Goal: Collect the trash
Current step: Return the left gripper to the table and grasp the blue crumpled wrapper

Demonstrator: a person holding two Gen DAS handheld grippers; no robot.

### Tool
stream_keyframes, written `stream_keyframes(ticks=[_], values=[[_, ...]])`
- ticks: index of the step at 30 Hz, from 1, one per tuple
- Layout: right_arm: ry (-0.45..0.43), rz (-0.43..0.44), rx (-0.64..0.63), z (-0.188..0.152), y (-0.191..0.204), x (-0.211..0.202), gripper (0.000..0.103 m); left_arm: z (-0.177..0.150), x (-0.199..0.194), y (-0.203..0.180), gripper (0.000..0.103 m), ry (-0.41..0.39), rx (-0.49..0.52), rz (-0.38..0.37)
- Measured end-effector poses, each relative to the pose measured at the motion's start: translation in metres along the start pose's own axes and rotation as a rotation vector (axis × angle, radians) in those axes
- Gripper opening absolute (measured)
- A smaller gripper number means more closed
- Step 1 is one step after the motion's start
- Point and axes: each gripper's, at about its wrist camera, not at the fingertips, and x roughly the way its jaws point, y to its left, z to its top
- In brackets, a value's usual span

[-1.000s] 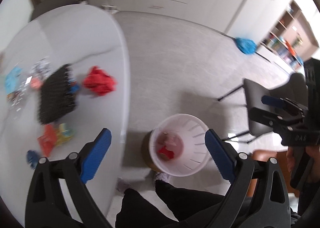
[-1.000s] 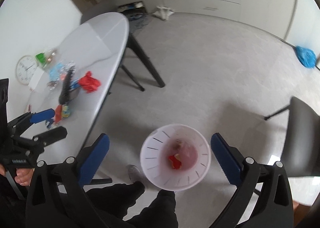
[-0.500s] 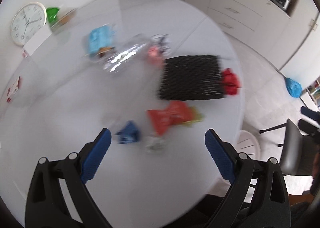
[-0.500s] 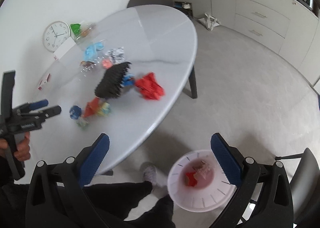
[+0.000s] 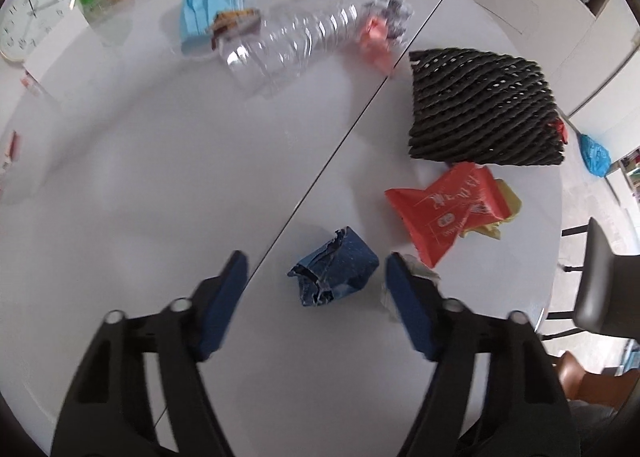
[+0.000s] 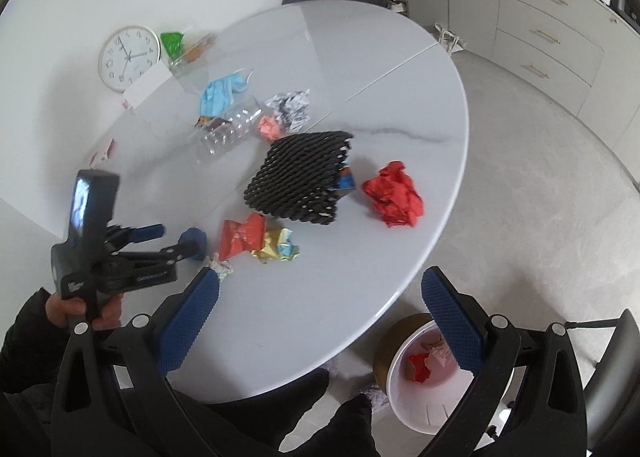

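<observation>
My left gripper (image 5: pixel 316 281) is open, its jaws on either side of a crumpled blue wrapper (image 5: pixel 334 267) on the white table (image 5: pixel 160 161); it also shows in the right wrist view (image 6: pixel 160 239), by the blue wrapper (image 6: pixel 192 237). A red packet (image 5: pixel 444 205) and yellow wrapper (image 5: pixel 506 209) lie to the right. My right gripper (image 6: pixel 320 321) is open and empty above the table's near edge. The white bin (image 6: pixel 404 405) on the floor holds red scraps.
A black woven mat (image 5: pixel 480 105), clear plastic bottle (image 5: pixel 292 41), blue mask (image 5: pixel 212 9), foil wad (image 6: pixel 292 107) and red crumpled paper (image 6: pixel 394 193) lie on the table. A clock (image 6: pixel 128 57) leans at the wall. A dark chair (image 5: pixel 600 285) stands to the right.
My left gripper has swung from over the bin to the table, come down around the blue wrapper, and narrowed its jaws. My right gripper has lifted from the bin toward the table.
</observation>
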Motion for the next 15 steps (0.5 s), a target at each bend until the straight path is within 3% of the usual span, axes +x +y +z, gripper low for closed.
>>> stream_keyframes(ticks=[2,6,11,15], values=[[0.026,0.019,-0.012,0.0,0.007,0.008,0.101,0.0,0.005,0.004,0.058,0.004,-0.01,-0.027],[0.061,0.079,-0.06,-0.001,0.026,0.023,0.101,-0.001,0.013,0.008,0.036,0.016,-0.008,-0.058],[0.118,0.181,-0.156,-0.003,0.061,0.058,0.1,-0.013,0.009,0.018,0.03,-0.01,-0.026,-0.043],[0.156,0.199,-0.288,-0.009,0.096,0.093,0.089,-0.02,0.004,0.033,0.029,-0.016,-0.084,-0.057]])
